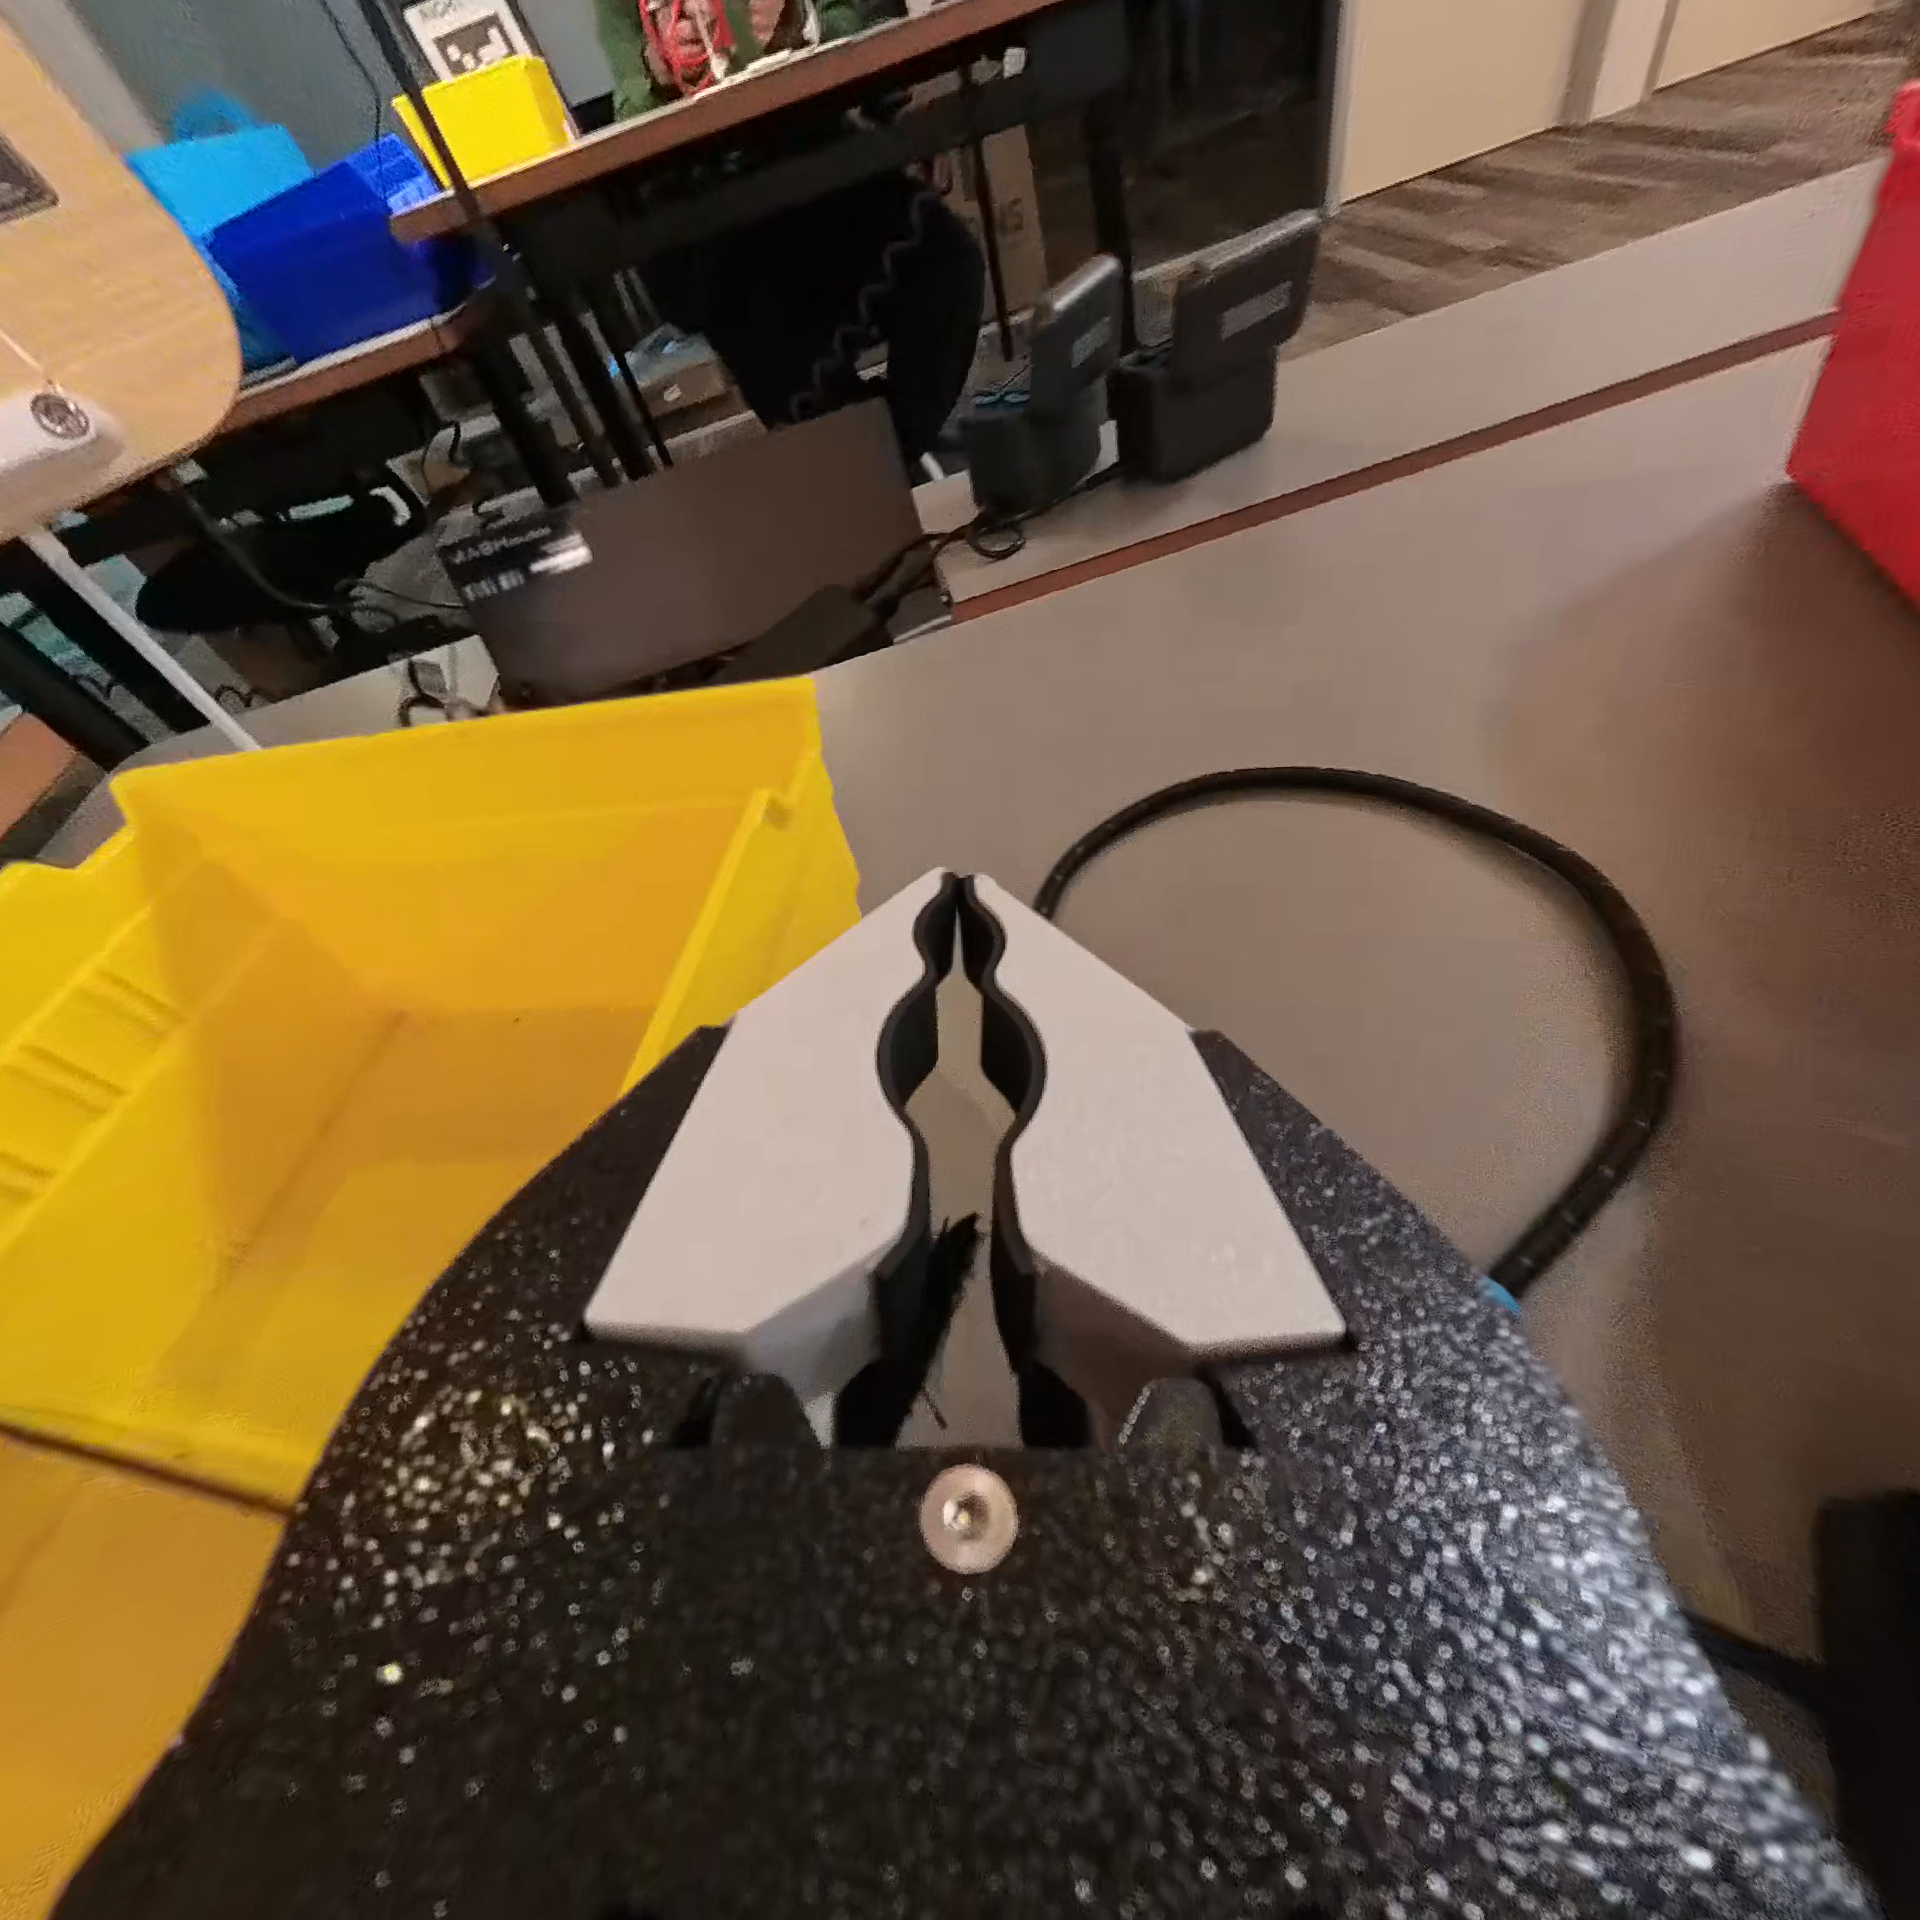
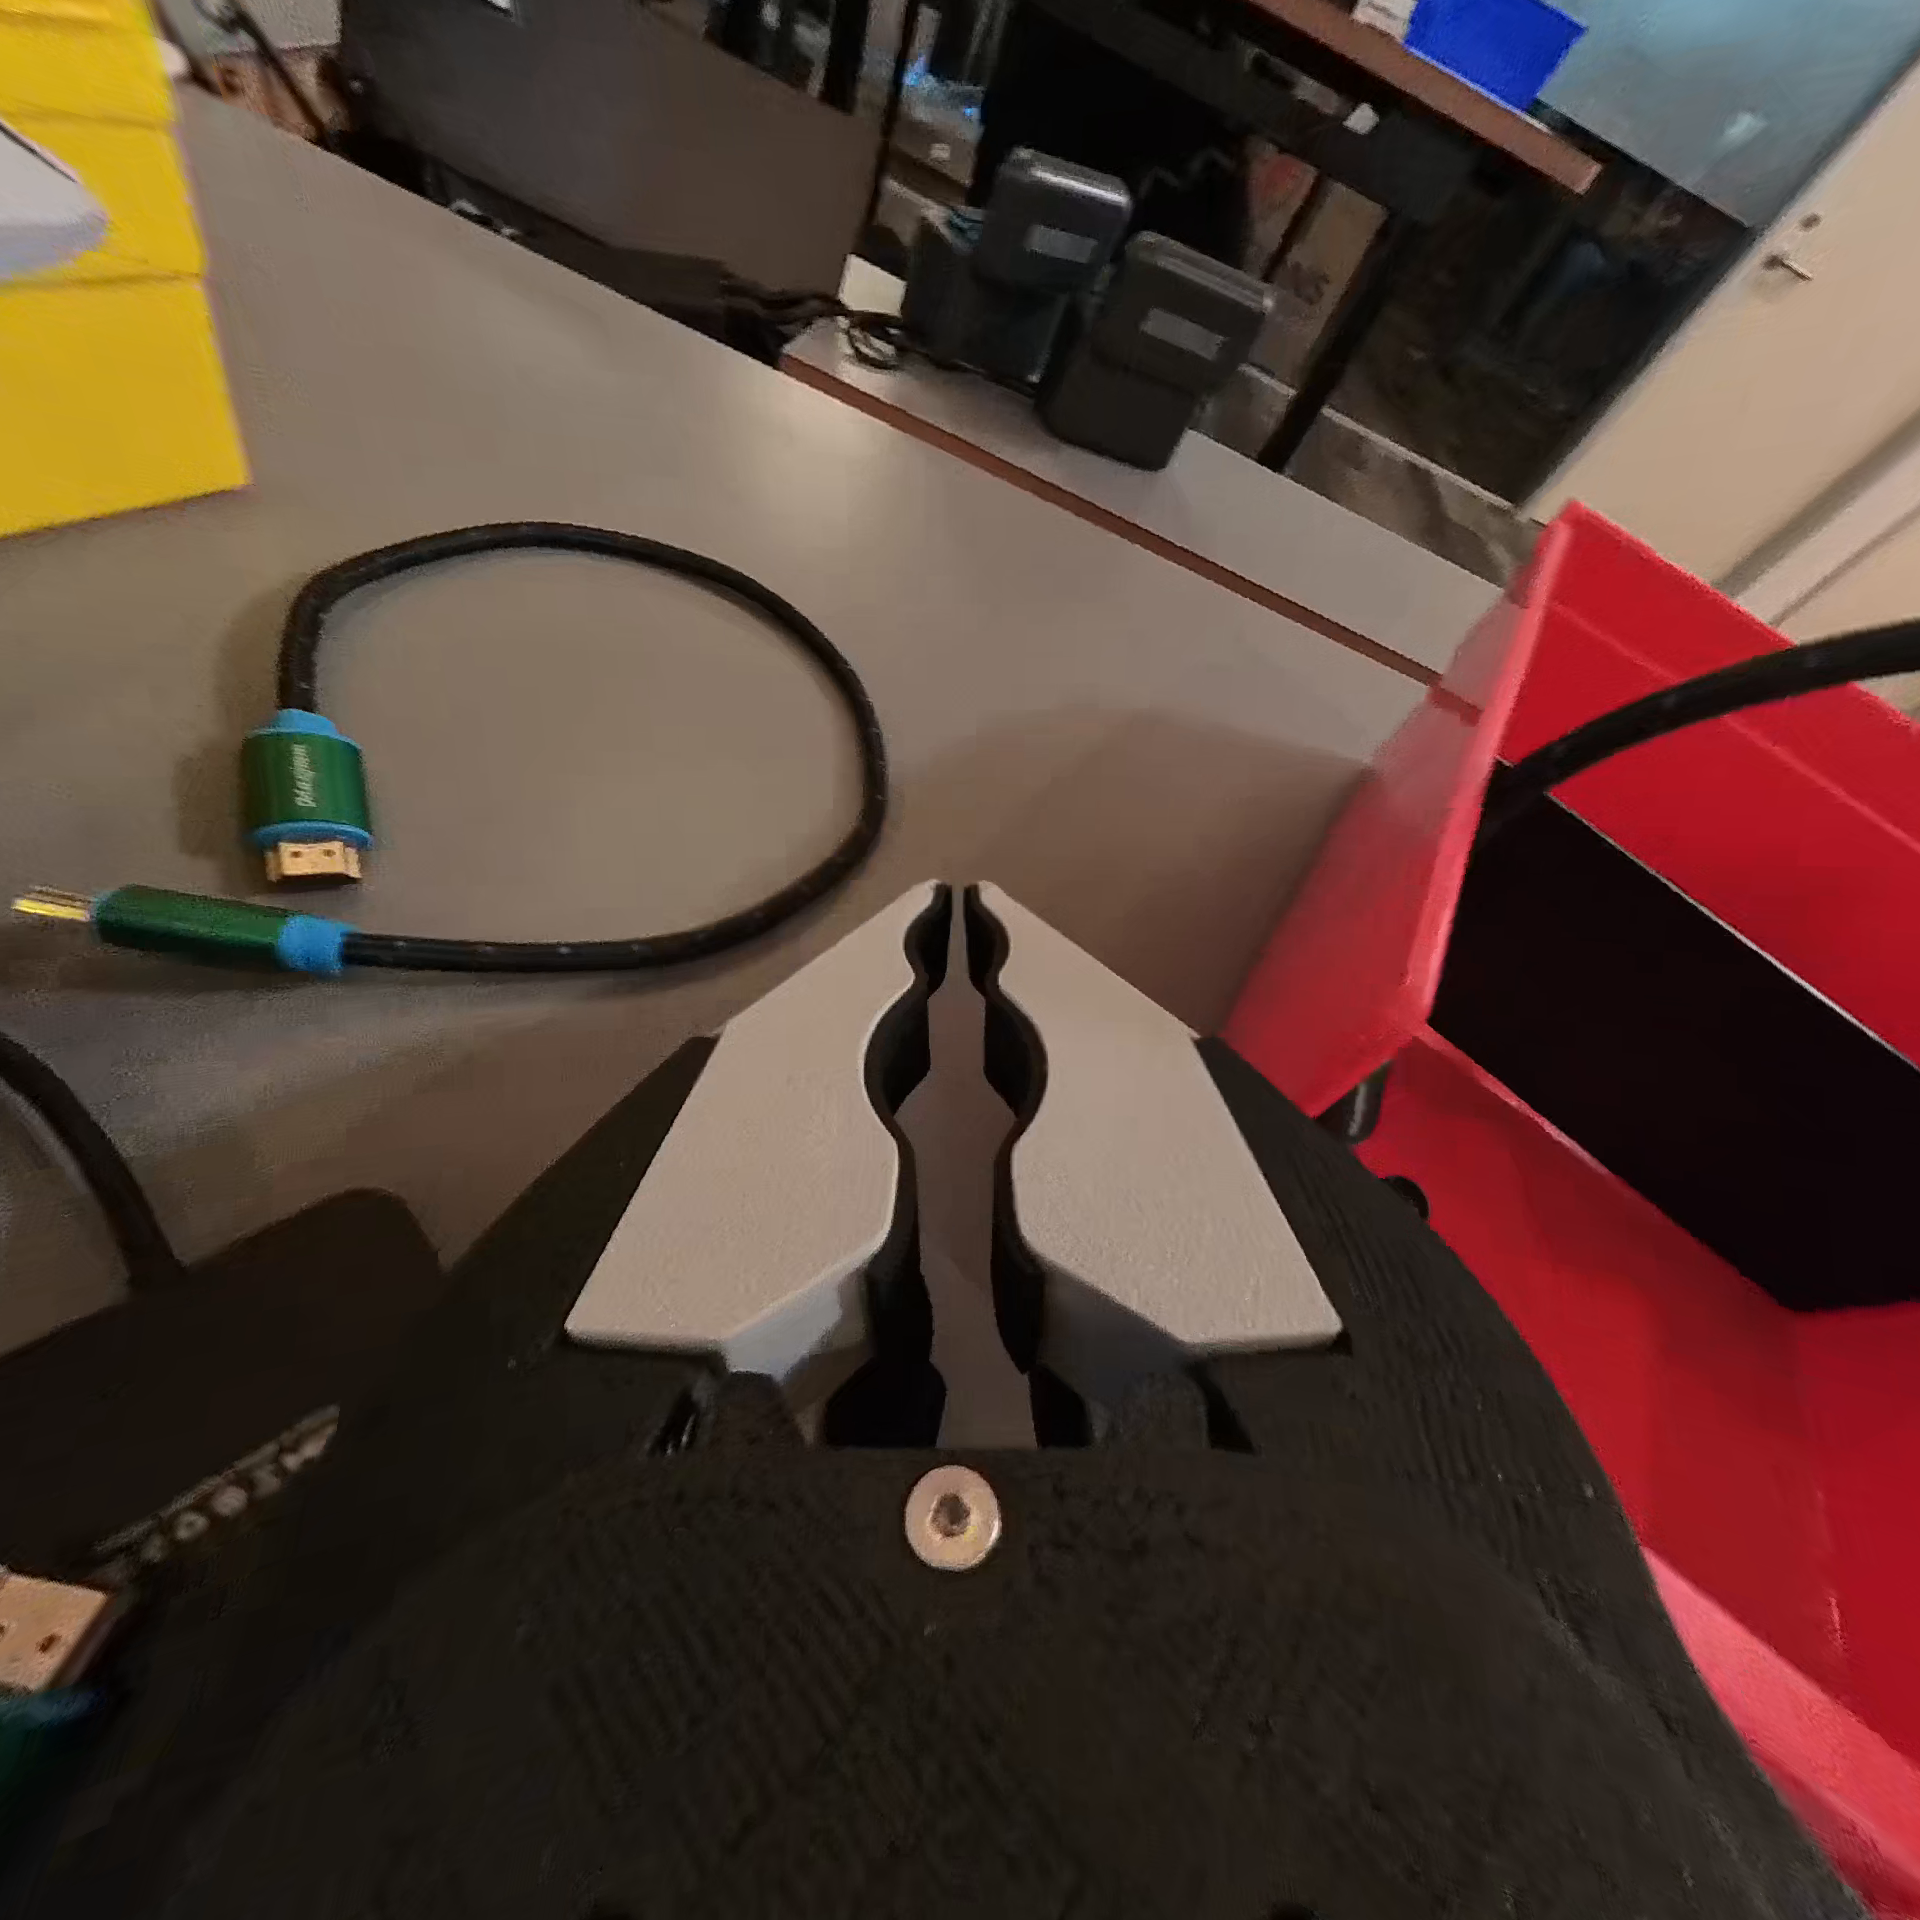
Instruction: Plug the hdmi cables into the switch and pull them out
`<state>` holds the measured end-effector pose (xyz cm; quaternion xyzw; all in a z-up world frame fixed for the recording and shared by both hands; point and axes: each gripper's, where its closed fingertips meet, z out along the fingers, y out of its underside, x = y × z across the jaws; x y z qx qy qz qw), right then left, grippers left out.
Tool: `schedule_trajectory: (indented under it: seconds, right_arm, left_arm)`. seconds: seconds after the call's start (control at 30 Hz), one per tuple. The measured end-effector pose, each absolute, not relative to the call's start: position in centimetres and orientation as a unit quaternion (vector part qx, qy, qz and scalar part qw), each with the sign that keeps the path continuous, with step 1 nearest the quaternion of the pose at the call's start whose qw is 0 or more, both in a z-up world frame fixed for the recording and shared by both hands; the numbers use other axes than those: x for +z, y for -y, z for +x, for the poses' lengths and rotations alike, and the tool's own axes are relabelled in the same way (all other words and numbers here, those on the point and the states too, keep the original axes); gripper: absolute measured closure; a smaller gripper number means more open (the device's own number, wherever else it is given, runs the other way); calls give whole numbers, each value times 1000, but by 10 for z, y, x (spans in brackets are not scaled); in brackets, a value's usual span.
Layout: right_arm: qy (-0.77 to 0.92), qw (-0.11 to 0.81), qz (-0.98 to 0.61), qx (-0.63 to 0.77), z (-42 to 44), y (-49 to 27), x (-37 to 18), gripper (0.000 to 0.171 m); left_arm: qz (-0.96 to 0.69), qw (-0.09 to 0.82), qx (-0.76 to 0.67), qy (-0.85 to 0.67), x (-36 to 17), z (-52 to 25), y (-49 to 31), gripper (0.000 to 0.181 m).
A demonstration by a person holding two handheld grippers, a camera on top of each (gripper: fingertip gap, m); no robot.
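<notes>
Grey plastic fingers of the right hand-held gripper (image 2: 958,891) were pressed almost together at the tips, a hair of gap between them and nothing pinched; it hovered above the desk (image 2: 1039,665). The left hand-held gripper (image 1: 962,881) stood the same way, its tips all but touching and empty.

Just beyond and to the left of the right gripper's tips lay the hdmi cable (image 2: 810,665), looped in an open ring on the desk. Both ends rested near each other on the left: one green plug (image 2: 305,781) lay flat with its gold connector facing the camera, and the other plug (image 2: 192,925) lay on its side, pointing left. A black flat box at the lower left edge, probably the switch (image 2: 208,1371), was only partly in view, with another gold connector beside it at the frame edge. A red bin (image 2: 1382,914) sat right of the gripper, a yellow bin (image 1: 468,810) left of the loop.

The cable looked light, with a braided jacket stiff enough to hold its curve, so it would likely spring and drag the plug when lifted. The metal plug shell seemed smooth and possibly slippery; the surest hold would be across its flat sides, behind the gold tip, which should stay untouched. Gripping the cord itself would leave the plug free to swivel.
</notes>
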<state>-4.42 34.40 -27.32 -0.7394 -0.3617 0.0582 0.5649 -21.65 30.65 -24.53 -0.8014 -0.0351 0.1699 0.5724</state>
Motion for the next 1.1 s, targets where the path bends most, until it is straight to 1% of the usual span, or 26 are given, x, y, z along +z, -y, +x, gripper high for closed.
schedule_trajectory:
  seconds: [0.2, 0.3, 0.37, 0.43, 0.47, 0.53, 0.6, 0.67, 0.77, 0.83, 0.9, 1.03, 1.1]
  right_arm:
    - [331, 585, -738, 56, -12, -346, -270, 158]
    - [359, 622, -689, 97, -20, -329, -255, 157]
    - [406, 628, -652, 124, -29, -313, -251, 156]
    - [466, 606, -632, 129, -35, -299, -259, 152]
    - [505, 587, -620, 131, -38, -290, -265, 146]
    - [573, 541, -598, 147, -40, -273, -279, 141]
    - [609, 512, -583, 166, -37, -261, -285, 135]
    - [626, 490, -573, 196, -32, -252, -283, 132]
    - [636, 425, -581, 278, -22, -235, -282, 127]
    - [630, 356, -604, 333, -16, -224, -287, 113]
    - [625, 314, -626, 345, -14, -219, -295, 103]
    - [618, 303, -644, 333, -23, -212, -306, 98]
    - [611, 282, -657, 340, -28, -207, -309, 94]
  left_arm:
    - [-815, 562, 128, 61, -250, -234, -323, 181]
    - [-831, 547, 74, 65, -259, -233, -329, 181]
    - [-829, 545, 96, 81, -258, -246, -331, 181]
    - [-820, 550, 118, 107, -257, -265, -333, 181]
    - [-814, 553, 129, 121, -256, -276, -334, 181]
    - [-808, 553, 141, 147, -257, -297, -334, 181]
    - [-810, 547, 130, 166, -261, -309, -333, 181]
    - [-813, 554, 91, 155, -259, -300, -330, 181]
    - [-801, 595, 42, 60, -239, -253, -320, 181]
    - [-797, 602, 36, -31, -234, -219, -306, 181]
    - [-782, 615, 38, -96, -232, -195, -289, 181]
    - [-747, 641, 61, -168, -239, -178, -257, 181]
    - [-750, 632, 58, -187, -252, -173, -249, 181]
